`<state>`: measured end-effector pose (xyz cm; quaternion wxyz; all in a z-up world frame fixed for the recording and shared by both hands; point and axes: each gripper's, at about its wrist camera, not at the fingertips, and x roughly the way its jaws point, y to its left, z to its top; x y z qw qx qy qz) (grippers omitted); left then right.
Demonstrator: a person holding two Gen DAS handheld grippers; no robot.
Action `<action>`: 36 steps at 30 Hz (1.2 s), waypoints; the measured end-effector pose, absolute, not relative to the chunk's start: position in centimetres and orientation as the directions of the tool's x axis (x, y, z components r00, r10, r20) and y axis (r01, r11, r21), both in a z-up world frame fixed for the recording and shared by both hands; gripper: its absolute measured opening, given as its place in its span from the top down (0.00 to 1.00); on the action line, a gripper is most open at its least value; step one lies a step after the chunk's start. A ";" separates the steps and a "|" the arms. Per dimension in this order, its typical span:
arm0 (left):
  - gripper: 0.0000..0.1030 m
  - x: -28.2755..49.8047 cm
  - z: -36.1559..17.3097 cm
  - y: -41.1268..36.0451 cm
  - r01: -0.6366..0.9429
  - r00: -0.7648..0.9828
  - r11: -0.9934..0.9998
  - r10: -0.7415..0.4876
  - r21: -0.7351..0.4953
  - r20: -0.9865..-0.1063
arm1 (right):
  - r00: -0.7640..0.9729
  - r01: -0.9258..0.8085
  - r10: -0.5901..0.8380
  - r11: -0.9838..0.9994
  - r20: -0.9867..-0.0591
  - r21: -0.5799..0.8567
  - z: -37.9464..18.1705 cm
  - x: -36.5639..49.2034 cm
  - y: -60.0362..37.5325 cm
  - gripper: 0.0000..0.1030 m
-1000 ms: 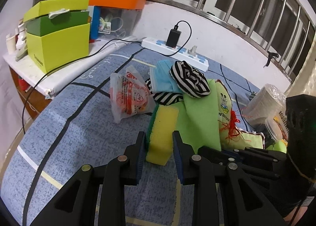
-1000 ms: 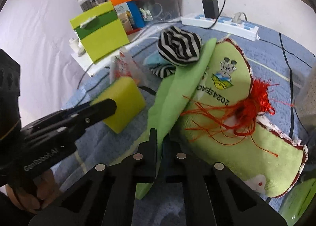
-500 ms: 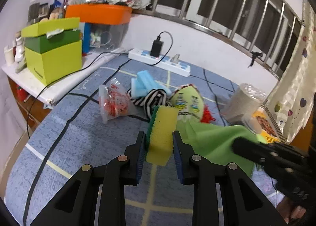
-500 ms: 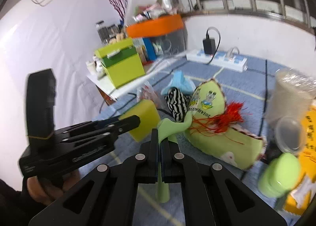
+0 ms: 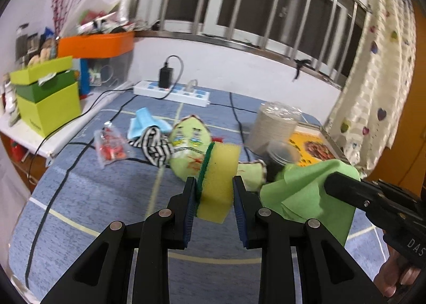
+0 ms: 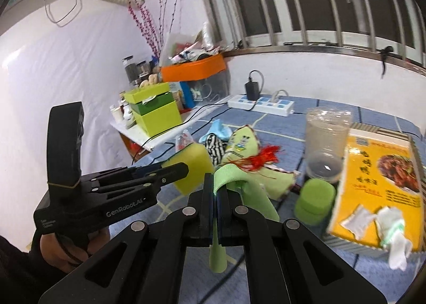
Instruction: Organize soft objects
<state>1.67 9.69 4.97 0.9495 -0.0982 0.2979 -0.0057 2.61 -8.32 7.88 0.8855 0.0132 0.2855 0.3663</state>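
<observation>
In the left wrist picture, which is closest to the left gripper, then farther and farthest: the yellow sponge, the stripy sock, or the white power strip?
1. Yellow sponge: clamped in the left gripper.
2. Stripy sock: mid-table, ahead and left.
3. White power strip: far back by the wall.

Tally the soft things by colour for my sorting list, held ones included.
Yellow: 1, sponge in the left hand-held gripper.
Green: 3, cloth in the right hand-held gripper, pouch, round sponge.
Blue: 1, cloth.
Striped: 1, sock.
Total: 6
</observation>
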 end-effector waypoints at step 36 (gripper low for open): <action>0.75 1.8 7.1 -2.8 0.208 0.797 0.971 -0.236 -0.115 -0.556 | 0.715 -0.457 0.521 0.853 -0.467 0.252 8.2 0.8 -19.1 0.99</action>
